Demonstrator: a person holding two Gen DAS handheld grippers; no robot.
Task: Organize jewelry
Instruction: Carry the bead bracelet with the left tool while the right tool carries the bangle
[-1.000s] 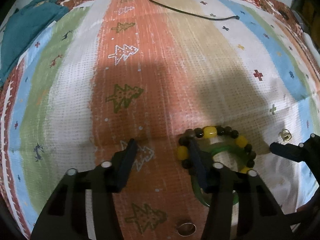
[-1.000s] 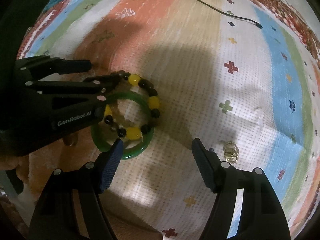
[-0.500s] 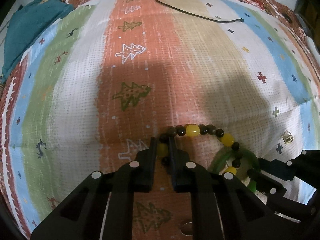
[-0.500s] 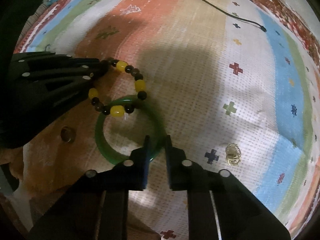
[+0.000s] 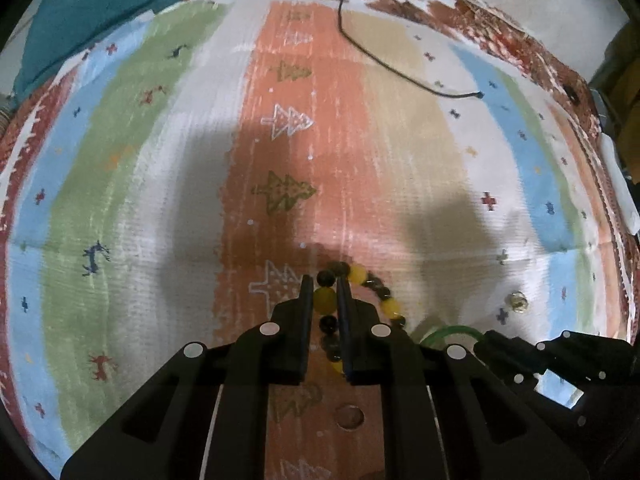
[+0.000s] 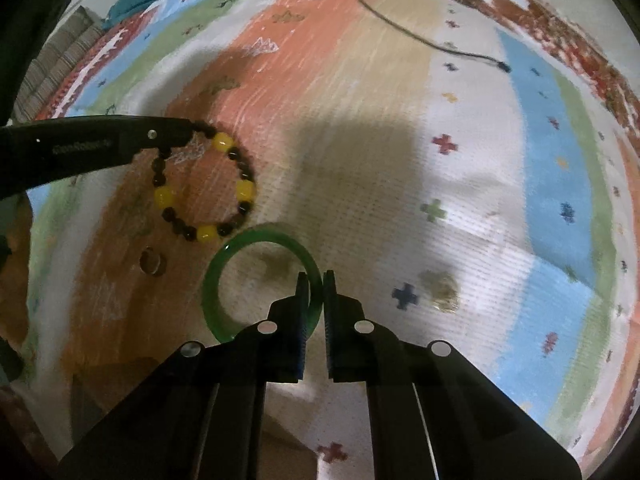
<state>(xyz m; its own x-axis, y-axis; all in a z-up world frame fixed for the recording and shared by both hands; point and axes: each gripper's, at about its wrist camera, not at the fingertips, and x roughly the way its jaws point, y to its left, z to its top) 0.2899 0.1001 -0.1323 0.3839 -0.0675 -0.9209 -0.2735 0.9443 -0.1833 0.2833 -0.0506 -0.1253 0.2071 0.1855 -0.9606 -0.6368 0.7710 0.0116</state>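
My left gripper (image 5: pixel 324 292) is shut on a bracelet of yellow and dark beads (image 5: pixel 374 288) and holds it above the striped cloth; the bracelet (image 6: pixel 244 190) hangs from it at the left of the right wrist view. My right gripper (image 6: pixel 316 284) is shut on the rim of a green bangle (image 6: pixel 248 242), lifted just off the cloth. The bangle's edge (image 5: pixel 452 330) shows beside the right gripper in the left wrist view. A small gold piece (image 6: pixel 442 294) lies on the cloth right of the bangle and also shows in the left wrist view (image 5: pixel 516 302).
A plain ring (image 6: pixel 152 262) lies on the orange stripe, also seen low in the left wrist view (image 5: pixel 350 416). A black cable (image 5: pixel 400 72) runs across the far cloth. A teal cloth (image 5: pixel 88 12) lies at the far left corner.
Both grippers closed, the left on the beaded bracelet and the right on the green bangle. They then lifted and drew the two apart, so the bracelet no longer overlaps the bangle.
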